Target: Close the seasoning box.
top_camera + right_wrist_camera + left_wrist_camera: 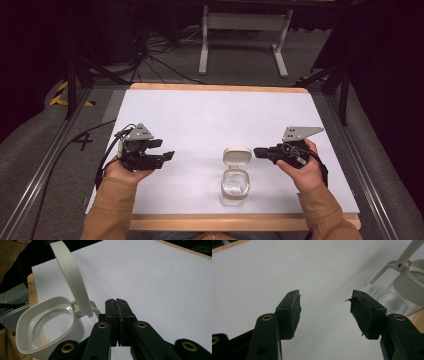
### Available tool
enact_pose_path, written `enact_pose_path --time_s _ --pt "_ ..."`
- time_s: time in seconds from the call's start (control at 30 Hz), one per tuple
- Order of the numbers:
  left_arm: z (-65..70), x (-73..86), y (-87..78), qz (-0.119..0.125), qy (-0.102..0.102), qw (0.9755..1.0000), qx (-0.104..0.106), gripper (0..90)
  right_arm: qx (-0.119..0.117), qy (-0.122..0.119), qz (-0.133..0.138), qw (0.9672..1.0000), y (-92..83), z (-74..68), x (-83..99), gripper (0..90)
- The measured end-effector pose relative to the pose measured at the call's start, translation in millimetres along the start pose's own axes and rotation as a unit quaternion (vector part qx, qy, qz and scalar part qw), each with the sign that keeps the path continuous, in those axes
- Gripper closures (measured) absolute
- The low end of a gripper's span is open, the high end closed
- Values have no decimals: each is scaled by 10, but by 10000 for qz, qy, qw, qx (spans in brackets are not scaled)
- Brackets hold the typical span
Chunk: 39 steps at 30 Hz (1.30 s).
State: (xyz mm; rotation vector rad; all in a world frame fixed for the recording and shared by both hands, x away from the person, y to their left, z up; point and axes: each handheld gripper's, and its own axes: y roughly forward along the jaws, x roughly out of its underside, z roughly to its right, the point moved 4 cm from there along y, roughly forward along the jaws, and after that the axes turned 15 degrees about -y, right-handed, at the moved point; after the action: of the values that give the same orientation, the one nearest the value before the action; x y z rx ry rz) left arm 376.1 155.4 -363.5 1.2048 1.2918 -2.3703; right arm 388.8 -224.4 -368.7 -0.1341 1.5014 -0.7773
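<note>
One claw (pixel 325 306) agape, other claw (pixel 117 305) closed, both empty

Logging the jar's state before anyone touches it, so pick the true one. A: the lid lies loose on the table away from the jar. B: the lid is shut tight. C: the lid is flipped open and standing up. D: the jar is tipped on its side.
C: the lid stands raised on its hinge behind the jar, whose open mouth shows a bare inside, upright on the table.
</note>
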Motion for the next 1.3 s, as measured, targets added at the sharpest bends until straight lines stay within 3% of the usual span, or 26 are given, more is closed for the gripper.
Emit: enact_pose_path --time_s 0.27,0.53,0.63,1.3 --pt "-58 82 -108 11 -128 9999 -112 413 -133 -26 106 9999 92 54 -60 890" --pt "-74 107 -139 35 -105 9998 -158 413 -219 -94 139 9996 130 43 -106 890" --pt "-76 114 -144 25 -170 9997 -157 413 -224 -104 148 9996 131 41 -115 891" --pt "-50 78 -97 -3 -113 9999 -90 407 -296 -289 152 9990 75 -63 -167 890"
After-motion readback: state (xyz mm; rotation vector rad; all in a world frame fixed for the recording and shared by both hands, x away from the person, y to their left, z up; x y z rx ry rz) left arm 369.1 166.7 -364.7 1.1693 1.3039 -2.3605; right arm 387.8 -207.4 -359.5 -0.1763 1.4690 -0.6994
